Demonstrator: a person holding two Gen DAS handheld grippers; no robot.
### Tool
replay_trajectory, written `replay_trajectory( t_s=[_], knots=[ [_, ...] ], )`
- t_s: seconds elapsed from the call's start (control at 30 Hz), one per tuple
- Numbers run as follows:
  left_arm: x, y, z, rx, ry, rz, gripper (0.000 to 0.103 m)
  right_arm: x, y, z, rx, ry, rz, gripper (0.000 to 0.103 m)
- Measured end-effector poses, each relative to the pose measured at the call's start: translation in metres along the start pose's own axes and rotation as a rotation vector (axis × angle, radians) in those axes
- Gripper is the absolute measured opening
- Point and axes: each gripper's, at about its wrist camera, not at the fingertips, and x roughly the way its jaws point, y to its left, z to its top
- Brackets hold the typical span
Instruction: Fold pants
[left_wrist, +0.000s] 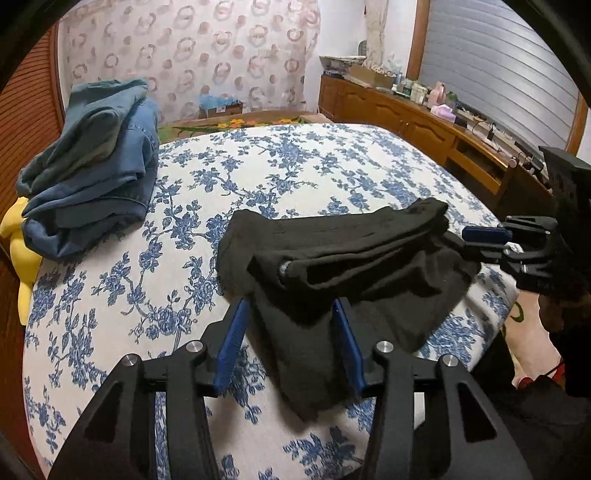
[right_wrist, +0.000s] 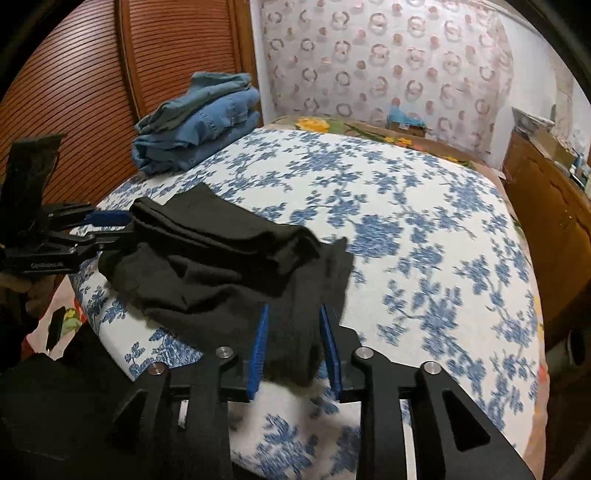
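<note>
At the near edge of the bed (left_wrist: 295, 173) the black pants (left_wrist: 343, 254) lie folded into a loose bundle, one end spilling toward the edge and the upper layers doubled over on top. The left gripper (left_wrist: 291, 343) hangs over one end of them with its blue pads (left_wrist: 232, 343) parted; cloth lies between the pads, but they stand clear of it on both sides and nothing is pinched. The right gripper (right_wrist: 295, 347) sits at the other end, its jaws also apart, though less widely, with a dark fold lying in the gap; the cloth looks slack there and I see no pad pressing it. Each tool shows in the other's view, at the far end of the bundle, close to the fabric. Further back, at the far corner of the bed on the side of the slatted wooden doors (right_wrist: 74, 92), a stack of folded jeans (left_wrist: 96, 162) rests well apart from the black pants. Something yellow (left_wrist: 18, 243) pokes out just beside that stack, at the bed's edge. Beyond the bed stands a patterned curtain (left_wrist: 192, 55), and along one side runs a cluttered wooden sideboard (left_wrist: 406, 114).
</note>
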Motion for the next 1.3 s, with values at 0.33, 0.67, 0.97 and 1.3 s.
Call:
replay_trajectory(
  t_s=[0.33,0.67,0.97,1.3],
  knots=[
    [0.02,0.01,0.022,0.003,0.011,0.03,0.049,0.033,0.004,0.026,-0.056,0.015,-0.043,0.034],
    [0.043,0.02,0.029,-0.025,0.037,0.042,0.053,0.067,-0.007,0.043,-0.012,0.024,-0.045,0.035],
    [0.049,0.03,0.022,-0.056,0.017,0.052,0.076,0.075,-0.004,0.036,-0.041,0.002,-0.057,0.044],
    [0.047,0.032,0.02,-0.069,-0.005,0.047,0.075,0.073,-0.003,0.031,-0.04,-0.007,-0.047,0.048]
  ],
)
